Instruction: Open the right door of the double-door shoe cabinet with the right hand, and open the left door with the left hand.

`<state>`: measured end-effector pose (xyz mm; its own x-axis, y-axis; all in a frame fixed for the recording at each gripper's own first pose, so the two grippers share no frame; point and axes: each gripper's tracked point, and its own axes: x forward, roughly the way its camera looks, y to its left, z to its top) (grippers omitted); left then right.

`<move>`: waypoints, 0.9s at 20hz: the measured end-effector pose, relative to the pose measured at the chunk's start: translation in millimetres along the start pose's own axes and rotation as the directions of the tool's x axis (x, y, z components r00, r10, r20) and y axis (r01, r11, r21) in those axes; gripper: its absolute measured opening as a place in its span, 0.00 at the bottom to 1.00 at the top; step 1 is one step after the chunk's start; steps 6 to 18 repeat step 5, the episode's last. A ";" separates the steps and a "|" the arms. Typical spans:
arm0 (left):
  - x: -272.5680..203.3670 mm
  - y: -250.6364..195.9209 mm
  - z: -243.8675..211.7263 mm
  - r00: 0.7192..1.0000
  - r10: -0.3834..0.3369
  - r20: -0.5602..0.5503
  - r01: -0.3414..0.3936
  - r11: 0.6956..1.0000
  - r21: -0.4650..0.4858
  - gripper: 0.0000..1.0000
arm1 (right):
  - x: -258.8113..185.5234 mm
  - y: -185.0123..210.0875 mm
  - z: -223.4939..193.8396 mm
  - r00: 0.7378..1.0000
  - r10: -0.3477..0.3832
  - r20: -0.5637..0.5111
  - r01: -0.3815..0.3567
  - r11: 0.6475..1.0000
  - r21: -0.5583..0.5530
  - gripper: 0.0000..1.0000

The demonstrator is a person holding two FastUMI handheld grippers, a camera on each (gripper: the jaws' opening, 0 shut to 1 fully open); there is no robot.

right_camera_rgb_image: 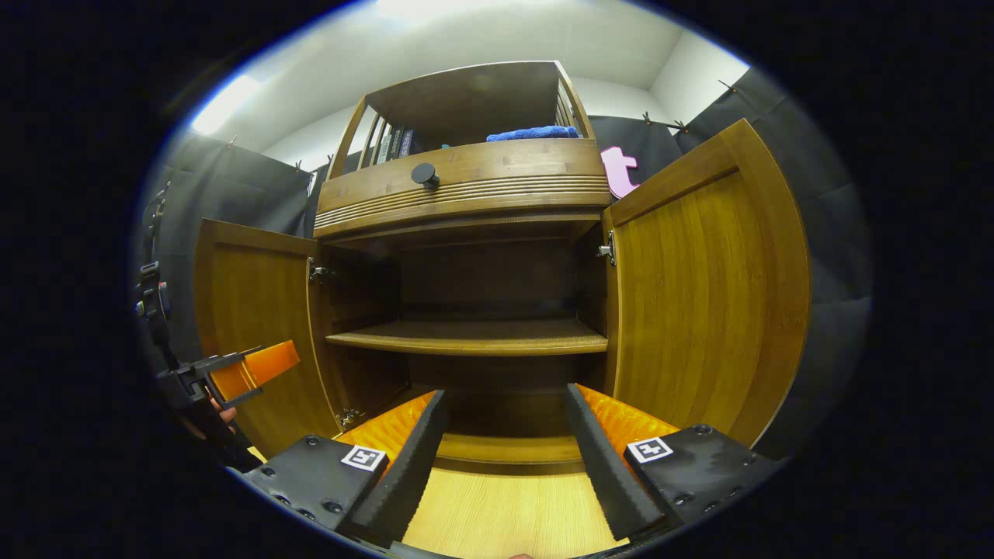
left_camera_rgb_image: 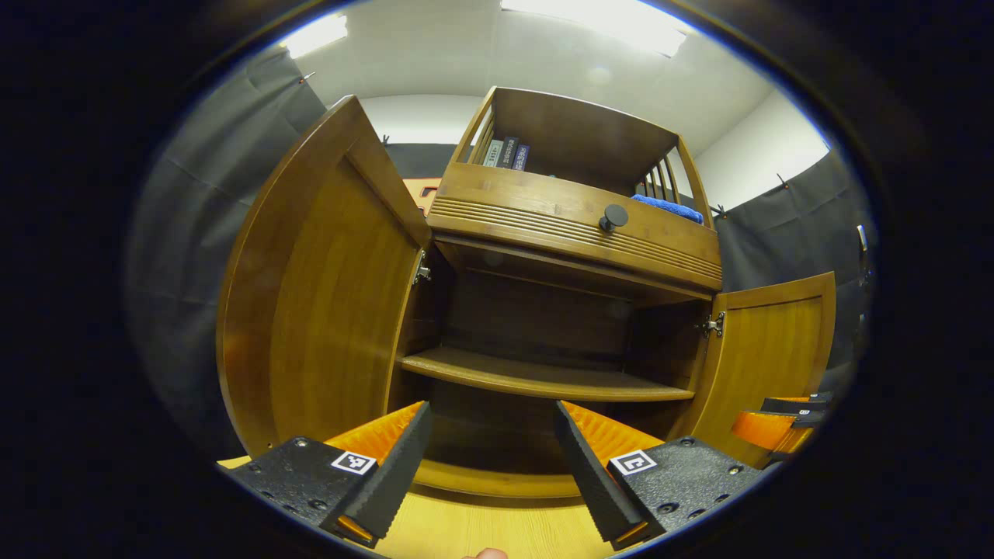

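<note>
Both brown wooden doors of the double-door shoe cabinet (right_camera_rgb_image: pixel 481 256), the left door (left_camera_rgb_image: pixel 326 287) and the right door (right_camera_rgb_image: pixel 699 303), stood open, so the task looked done; the left gripper (left_camera_rgb_image: pixel 493 473) and the right gripper (right_camera_rgb_image: pixel 505 458) had wide, empty fingers before it.

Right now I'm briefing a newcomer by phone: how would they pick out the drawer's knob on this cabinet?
Find the brown wooden double-door shoe cabinet with both doors swung open. Above its open compartment runs a wide wooden drawer front with grooved lines. The small round black knob sticks out of that front, the only dark, round fitting there, unlike the silvery metal hinges lower down.
</note>
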<state>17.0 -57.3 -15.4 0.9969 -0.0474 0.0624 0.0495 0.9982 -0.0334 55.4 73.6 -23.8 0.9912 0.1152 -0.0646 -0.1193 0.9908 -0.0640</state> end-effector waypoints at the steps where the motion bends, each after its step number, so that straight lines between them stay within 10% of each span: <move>1: -0.1 -0.3 0.3 1.000 -0.002 0.003 0.002 1.000 0.000 0.91 | 1.3 -0.4 0.7 1.000 -0.002 0.001 0.002 1.000 -0.001 0.98; 18: 0.4 0.0 1.4 1.000 -0.004 0.003 0.004 1.000 0.012 0.92 | 0.2 -0.4 0.0 1.000 -0.002 0.003 0.002 1.000 -0.001 0.98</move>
